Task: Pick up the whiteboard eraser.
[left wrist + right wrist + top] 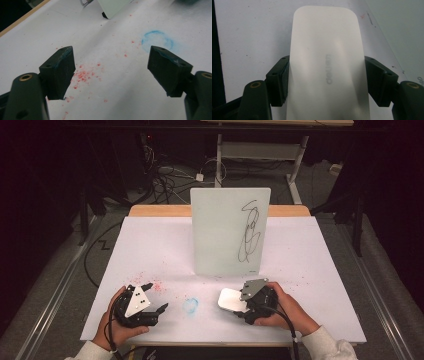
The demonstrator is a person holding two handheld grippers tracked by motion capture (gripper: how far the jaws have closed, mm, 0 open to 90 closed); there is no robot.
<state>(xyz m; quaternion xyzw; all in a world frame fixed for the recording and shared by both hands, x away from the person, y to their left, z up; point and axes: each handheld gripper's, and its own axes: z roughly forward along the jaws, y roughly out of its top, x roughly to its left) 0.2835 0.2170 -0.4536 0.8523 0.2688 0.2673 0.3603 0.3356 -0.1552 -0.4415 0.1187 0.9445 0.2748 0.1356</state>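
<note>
Your right gripper (239,303) is clamped on the eraser (231,299), a white rounded block with grey lettering on its face. In the right gripper view the two black jaws press on its long sides, and the eraser (327,62) sticks out in front of them over the white bench (150,245). The eraser is near the front edge of the bench, a little right of the middle, just in front of the whiteboard (227,232). The whiteboard stands upright at the middle of the bench and has a black scribble (250,231) on its right part.

Your left gripper (155,296) is near the front left corner, and its jaws stand wide apart with nothing between them. Red crumbs (83,75) lie on the bench below it, and a blue ring mark (157,41) is just beside.
</note>
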